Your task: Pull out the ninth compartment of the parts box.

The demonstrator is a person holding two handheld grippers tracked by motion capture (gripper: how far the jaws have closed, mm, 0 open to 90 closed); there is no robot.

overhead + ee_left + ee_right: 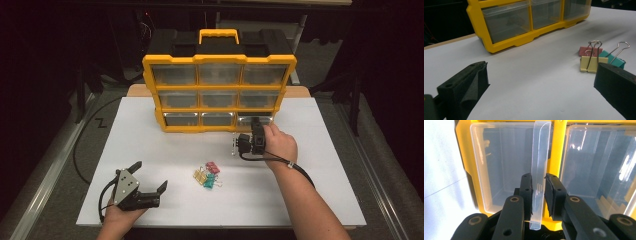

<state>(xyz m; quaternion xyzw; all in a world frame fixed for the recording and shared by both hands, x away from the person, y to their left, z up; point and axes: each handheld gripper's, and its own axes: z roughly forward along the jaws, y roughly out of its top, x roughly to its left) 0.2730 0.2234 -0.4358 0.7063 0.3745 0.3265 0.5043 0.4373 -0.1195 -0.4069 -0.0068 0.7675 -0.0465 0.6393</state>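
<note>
**Right jaws pinch a drawer pull; left jaws gape over bare table**

Closed almost fully, the right gripper (538,192) has its two black jaws pressed on either side of a clear plastic drawer handle (539,157), a thin upright tab that runs between the pads. That tab belongs to a clear drawer (499,167) in the bottom row of the yellow organizer (218,90); in the high view the right gripper (256,131) sits against the lower right corner of the cabinet, with the right hand (280,145) behind it.

Next in size after the white table (320,165), the organizer stands upright at the far middle, three rows of three clear drawers, with a yellow carry handle (218,35) on top.

Near the front left edge, the left hand (117,215) holds the left gripper (150,176) with its jaws spread wide and nothing between them. It is well apart from the cabinet.

Smallest, a cluster of binder clips (207,175) lies in the middle of the table, between the two grippers: a yellow clip (593,63), a teal clip (611,59) and a red clip (585,50), touching or just beside one another, wire loops raised.
</note>
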